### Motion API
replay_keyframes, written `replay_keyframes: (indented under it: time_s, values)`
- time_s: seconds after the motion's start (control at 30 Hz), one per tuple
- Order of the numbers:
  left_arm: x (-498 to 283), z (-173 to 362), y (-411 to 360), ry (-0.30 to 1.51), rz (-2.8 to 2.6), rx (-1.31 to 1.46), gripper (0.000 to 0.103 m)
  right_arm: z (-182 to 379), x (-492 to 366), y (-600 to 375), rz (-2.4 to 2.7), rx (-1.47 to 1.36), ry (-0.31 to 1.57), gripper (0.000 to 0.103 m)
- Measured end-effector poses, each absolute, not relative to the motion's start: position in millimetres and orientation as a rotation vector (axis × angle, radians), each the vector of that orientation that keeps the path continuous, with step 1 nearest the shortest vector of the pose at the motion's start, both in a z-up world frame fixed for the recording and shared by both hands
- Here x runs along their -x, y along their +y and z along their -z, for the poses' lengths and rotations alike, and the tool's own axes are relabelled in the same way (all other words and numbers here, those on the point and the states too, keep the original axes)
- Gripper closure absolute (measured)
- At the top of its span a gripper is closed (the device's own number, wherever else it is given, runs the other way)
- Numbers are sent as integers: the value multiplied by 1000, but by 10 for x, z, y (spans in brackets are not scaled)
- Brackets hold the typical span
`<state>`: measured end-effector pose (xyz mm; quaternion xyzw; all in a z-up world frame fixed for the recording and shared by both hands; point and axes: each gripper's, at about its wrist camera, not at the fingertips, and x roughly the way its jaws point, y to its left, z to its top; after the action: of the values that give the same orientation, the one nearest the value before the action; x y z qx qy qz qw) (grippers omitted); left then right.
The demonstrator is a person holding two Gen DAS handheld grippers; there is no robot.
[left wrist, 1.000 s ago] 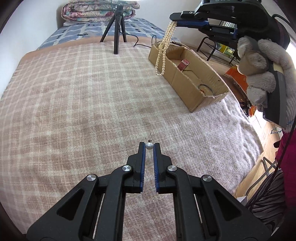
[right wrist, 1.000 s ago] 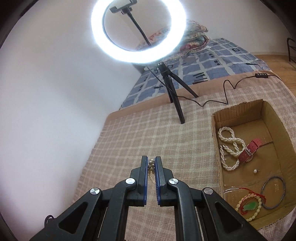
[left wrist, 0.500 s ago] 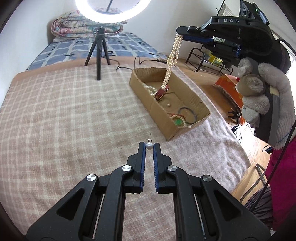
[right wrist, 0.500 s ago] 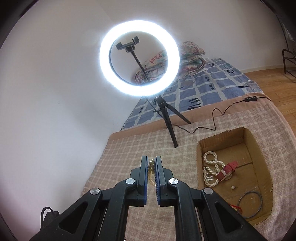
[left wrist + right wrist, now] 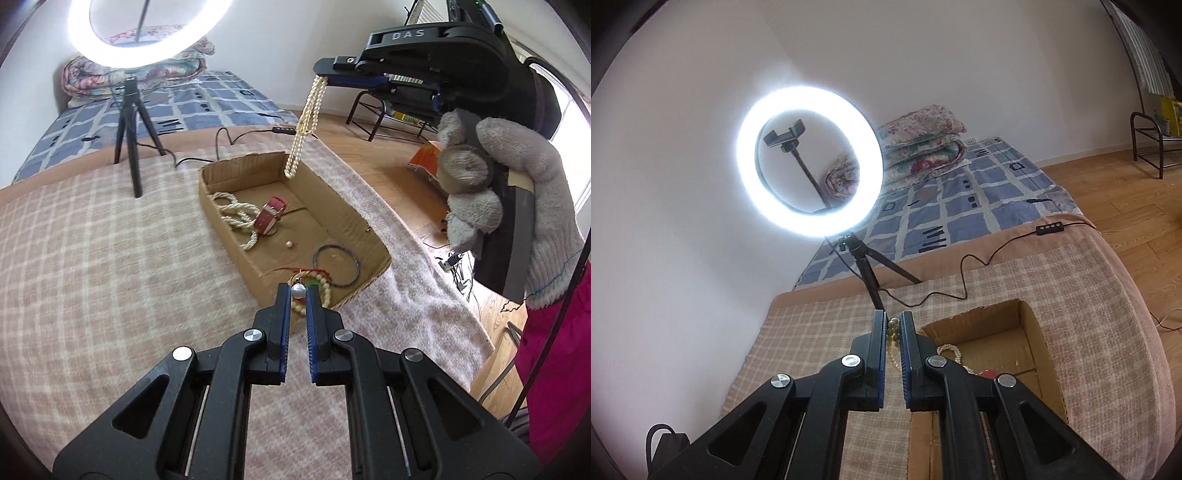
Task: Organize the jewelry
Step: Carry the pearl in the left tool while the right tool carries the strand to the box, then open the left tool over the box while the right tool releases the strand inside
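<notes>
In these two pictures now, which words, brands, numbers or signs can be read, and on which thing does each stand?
"DAS": raised letters on the black body of the right claw, seen from the left wrist.
Green light on top of that claw's body: no text readable.
Yellow box by the black rack: print too blurred to read.
Nothing else bears readable text.

Bright, even room light. Lit ring light [image 5: 809, 160] ahead of the right gripper blows out white, haloing the wall [image 5: 683, 184]. Heavy fisheye bending, dark vignette corners. Shadows soft; both views sharp, no blur.
</notes>
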<state>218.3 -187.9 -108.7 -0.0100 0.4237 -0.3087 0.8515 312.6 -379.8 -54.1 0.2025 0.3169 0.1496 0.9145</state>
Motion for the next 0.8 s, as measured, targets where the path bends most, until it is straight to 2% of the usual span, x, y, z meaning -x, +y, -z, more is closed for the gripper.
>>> replay_keyframes:
  time_s: [0.8]
  values:
    - [-2421,1449,-2403,928,645,-18,97,1313,-3728,-4227,-178,-403,792,99]
